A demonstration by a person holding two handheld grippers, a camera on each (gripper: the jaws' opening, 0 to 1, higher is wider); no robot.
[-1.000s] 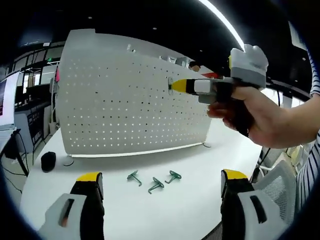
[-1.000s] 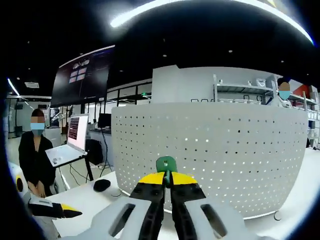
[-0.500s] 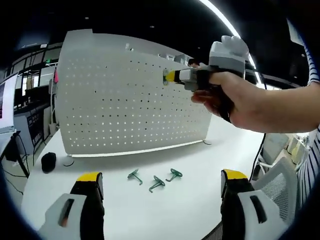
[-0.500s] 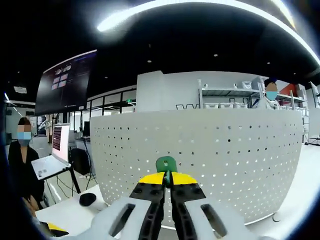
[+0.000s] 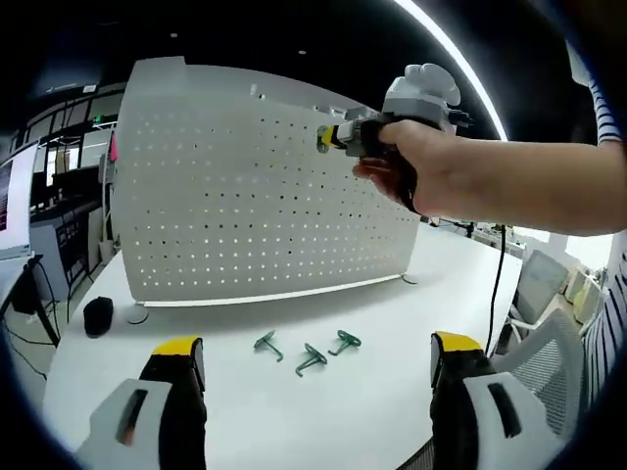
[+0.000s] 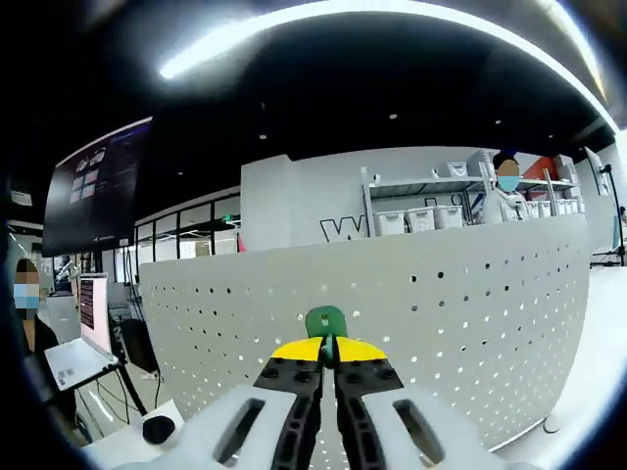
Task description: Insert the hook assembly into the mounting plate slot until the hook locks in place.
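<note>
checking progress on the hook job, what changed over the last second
The right gripper, shut on a green hook, rose and moved left along the white pegboard, now near its top edge. Three spare hooks stayed on the table; the left gripper stayed open and low.

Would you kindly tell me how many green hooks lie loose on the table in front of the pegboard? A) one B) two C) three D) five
C: the left gripper view shows three green hooks lying on the white table before the pegboard.
</note>
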